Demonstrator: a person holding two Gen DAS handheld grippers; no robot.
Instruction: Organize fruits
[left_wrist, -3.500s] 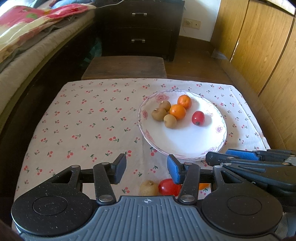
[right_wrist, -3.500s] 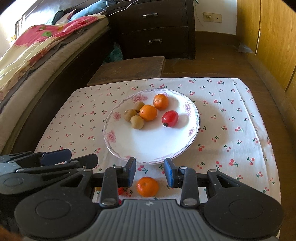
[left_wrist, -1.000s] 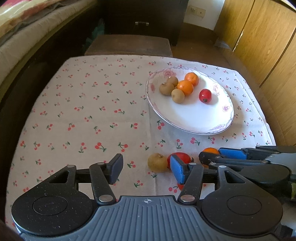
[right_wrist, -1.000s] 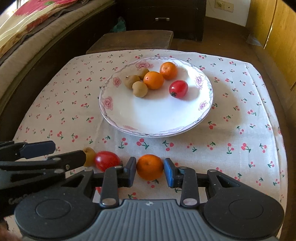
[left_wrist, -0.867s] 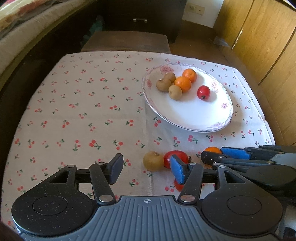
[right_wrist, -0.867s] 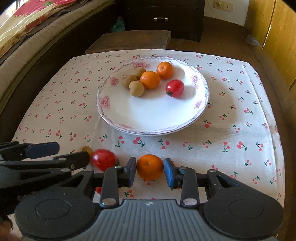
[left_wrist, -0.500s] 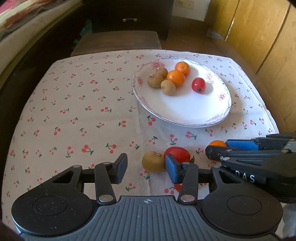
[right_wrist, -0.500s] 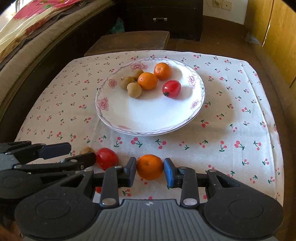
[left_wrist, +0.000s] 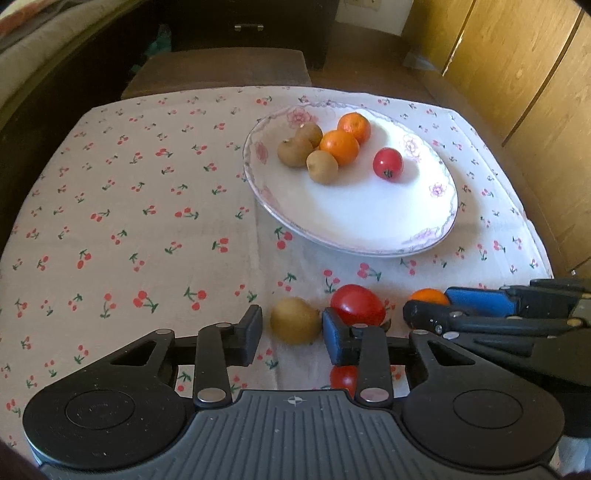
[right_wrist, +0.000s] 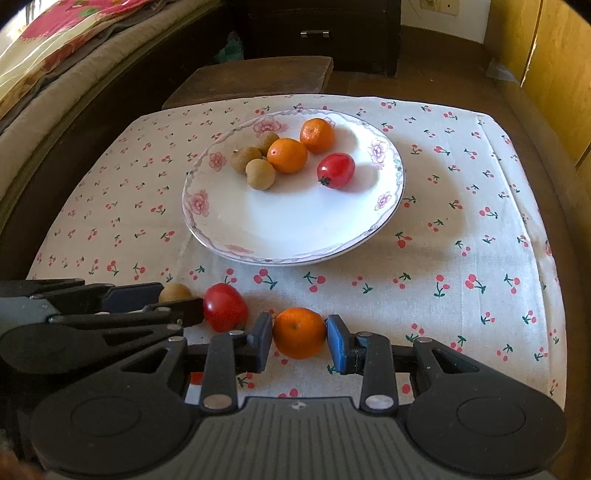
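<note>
A white flowered plate (left_wrist: 424, 240) (right_wrist: 207, 221) holds three brown fruits, two oranges and a red tomato. On the cherry-print cloth near me lie a brown fruit (left_wrist: 295, 320) (right_wrist: 174, 291) and a red tomato (left_wrist: 357, 304) (right_wrist: 225, 307). My left gripper (left_wrist: 293, 332) has the brown fruit between its closing jaws. The blue right pad is at the fruit's side, while a small gap shows at the left pad. My right gripper (right_wrist: 299, 338) is shut on an orange (right_wrist: 299, 333) (left_wrist: 428, 295) that rests on the cloth. Another red fruit (left_wrist: 343, 376) peeks out under the left gripper.
A dark wooden stool (left_wrist: 221, 70) stands just beyond the table's far edge, with a dark dresser (right_wrist: 321, 22) behind it. A bed (right_wrist: 55, 74) runs along the left and wooden cabinets (left_wrist: 517, 55) along the right. The two grippers sit side by side at the near edge.
The left gripper shifted over and down so the brown fruit now lies between its fingers, and its jaws have narrowed. The right gripper stays shut on the orange.
</note>
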